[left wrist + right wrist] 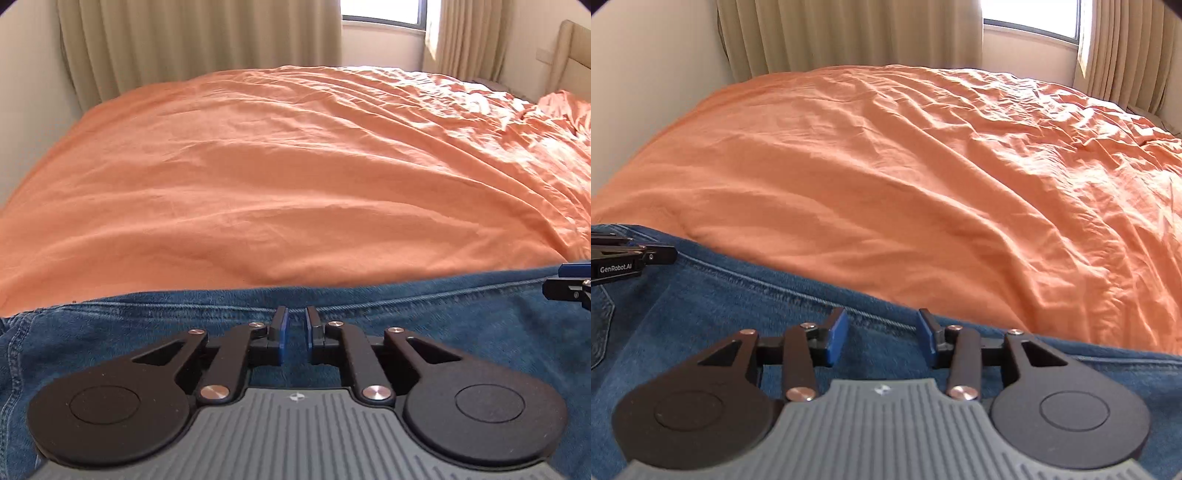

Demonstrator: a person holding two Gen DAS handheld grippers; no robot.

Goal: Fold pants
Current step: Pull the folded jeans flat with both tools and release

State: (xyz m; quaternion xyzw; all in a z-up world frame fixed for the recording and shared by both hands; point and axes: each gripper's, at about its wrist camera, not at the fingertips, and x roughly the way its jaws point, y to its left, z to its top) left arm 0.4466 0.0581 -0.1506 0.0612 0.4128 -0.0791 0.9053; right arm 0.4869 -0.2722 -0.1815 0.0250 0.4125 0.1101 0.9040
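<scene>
Blue denim pants (424,325) lie flat along the near edge of the bed, filling the bottom of both views (713,306). My left gripper (295,325) hovers just over the far seam of the denim, its blue pads a narrow gap apart with no cloth seen between them. My right gripper (882,328) is open wide over the same seam edge, to the right of the left one. The right gripper's side shows at the right edge of the left wrist view (570,286); the left gripper's side shows at the left edge of the right wrist view (631,256).
An orange wrinkled bedsheet (295,177) covers the bed beyond the pants. Beige curtains (192,40) and a window (380,11) stand behind. A padded headboard (572,55) and an orange pillow (565,110) are at far right.
</scene>
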